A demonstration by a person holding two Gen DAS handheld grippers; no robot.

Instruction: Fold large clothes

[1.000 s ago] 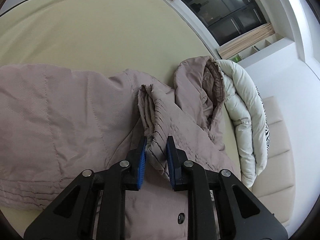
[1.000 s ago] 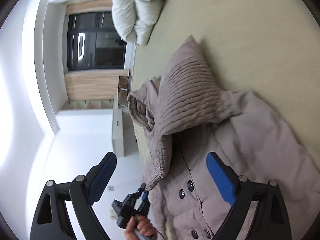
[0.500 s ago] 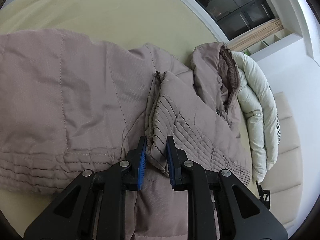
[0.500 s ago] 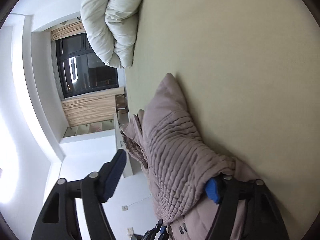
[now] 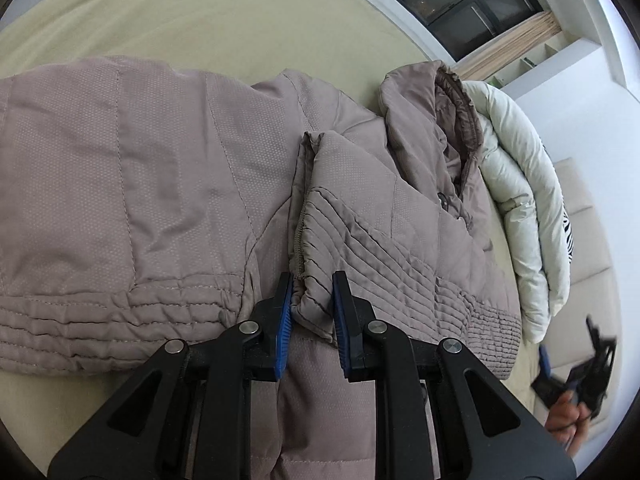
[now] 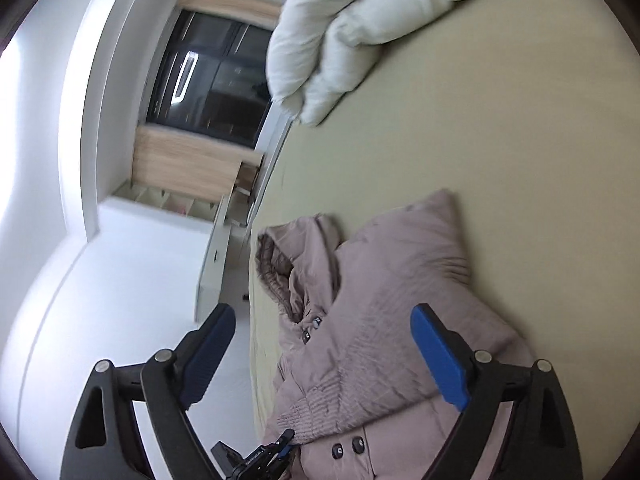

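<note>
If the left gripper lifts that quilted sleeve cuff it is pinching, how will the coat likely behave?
The coat looks padded and limp, so it would probably drape and trail rather than hold shape. The left gripper pinches only the ribbed cuff, so bulk likely stays on the bed. Its smooth shell may slide.

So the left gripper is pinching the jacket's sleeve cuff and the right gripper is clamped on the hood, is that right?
Not quite. The left gripper is indeed pinching the sleeve cuff of the jacket, but the right gripper is not clamped on the hood. The right wrist view shows its fingers spread wide, holding nothing, above the jacket.
</note>
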